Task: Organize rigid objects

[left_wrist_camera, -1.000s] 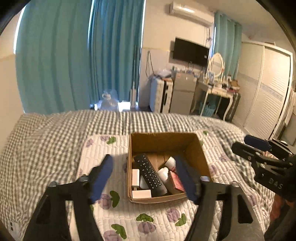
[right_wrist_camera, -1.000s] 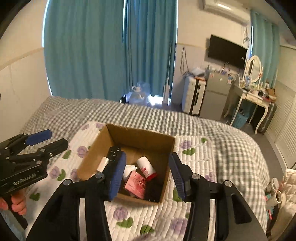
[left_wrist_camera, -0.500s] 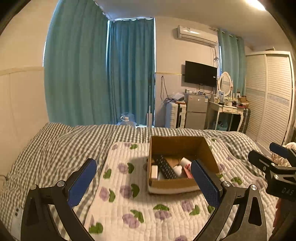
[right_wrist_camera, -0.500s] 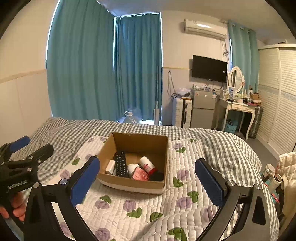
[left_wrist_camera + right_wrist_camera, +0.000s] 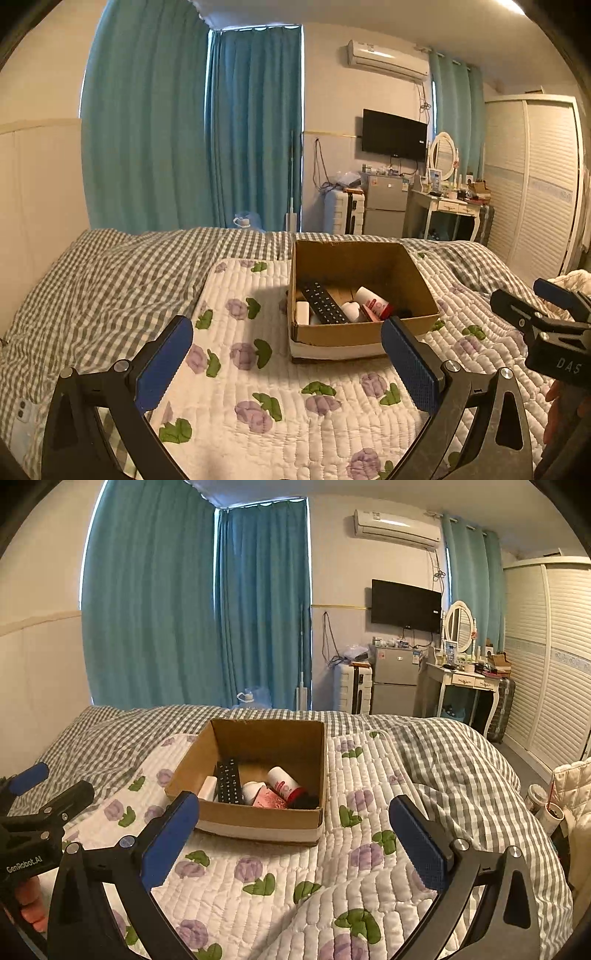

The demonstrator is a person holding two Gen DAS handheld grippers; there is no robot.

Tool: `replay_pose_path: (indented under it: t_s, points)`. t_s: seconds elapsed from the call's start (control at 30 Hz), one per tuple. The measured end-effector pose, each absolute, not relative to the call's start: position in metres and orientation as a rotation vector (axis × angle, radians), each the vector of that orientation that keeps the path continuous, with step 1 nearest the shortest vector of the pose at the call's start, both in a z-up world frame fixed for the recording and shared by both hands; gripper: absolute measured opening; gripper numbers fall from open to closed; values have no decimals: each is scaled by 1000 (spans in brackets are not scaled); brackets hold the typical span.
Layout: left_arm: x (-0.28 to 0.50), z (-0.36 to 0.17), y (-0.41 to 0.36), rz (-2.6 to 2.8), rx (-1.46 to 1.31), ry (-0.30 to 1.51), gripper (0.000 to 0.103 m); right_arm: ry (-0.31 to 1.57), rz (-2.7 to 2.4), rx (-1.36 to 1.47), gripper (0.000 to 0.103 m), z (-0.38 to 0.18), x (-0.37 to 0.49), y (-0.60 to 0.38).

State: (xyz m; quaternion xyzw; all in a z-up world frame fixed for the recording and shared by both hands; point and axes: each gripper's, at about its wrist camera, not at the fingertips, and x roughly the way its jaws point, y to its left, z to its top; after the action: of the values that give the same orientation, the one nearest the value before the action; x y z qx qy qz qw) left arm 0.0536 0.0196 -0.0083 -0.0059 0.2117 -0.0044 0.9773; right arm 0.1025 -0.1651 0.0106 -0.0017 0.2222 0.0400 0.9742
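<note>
An open cardboard box (image 5: pixel 417 280) (image 5: pixel 266 818) stands on a white quilted floral mat (image 5: pixel 258 384) (image 5: pixel 258 871) on the bed. It holds a black remote (image 5: pixel 325 304) (image 5: pixel 229 782), a white bottle with a red cap (image 5: pixel 373 302) (image 5: pixel 286 784), a pink packet (image 5: pixel 269 799) and small white items. My left gripper (image 5: pixel 286 363) is open and empty, in front of the box. My right gripper (image 5: pixel 293 842) is open and empty, also in front of the box. Each gripper shows at the edge of the other's view.
A grey checked bedcover (image 5: pixel 103 280) (image 5: pixel 454 760) lies around the mat. Teal curtains (image 5: pixel 192 140), a small fridge (image 5: pixel 386 206), a wall TV (image 5: pixel 393 134), a dressing table (image 5: pixel 447 210) and a white wardrobe (image 5: pixel 535 184) stand beyond the bed. Cups (image 5: pixel 546 808) stand right of the bed.
Both grippers have pulled back from over the box and opened wide. The box now looks smaller and farther off, with more of the mat in front.
</note>
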Motion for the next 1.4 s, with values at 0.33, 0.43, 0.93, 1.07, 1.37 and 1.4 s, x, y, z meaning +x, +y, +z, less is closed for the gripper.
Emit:
replay_pose_path:
  t_s: [0.33,0.43,0.93,1.07,1.37,1.4]
  points:
    - [56,-13,27,-22,-59,459,103,484,89,-8,103,3,106,-159]
    - [56,-13,28,-16,-61,460,103,484,89,-11,103,5,106,-158]
    - [58,-15,26,4,-30,460,103,473,82,-34,103,9,106,-155]
    - [58,-15,26,1,-33,464,103,484,83,-30,103,7,107,-155]
    - [57,-16,25,-3,-21,464,103,515,72,-37,103,1,112,-155]
    - [57,-16,25,-3,-20,465,103,513,68,-36,103,1,112,-155]
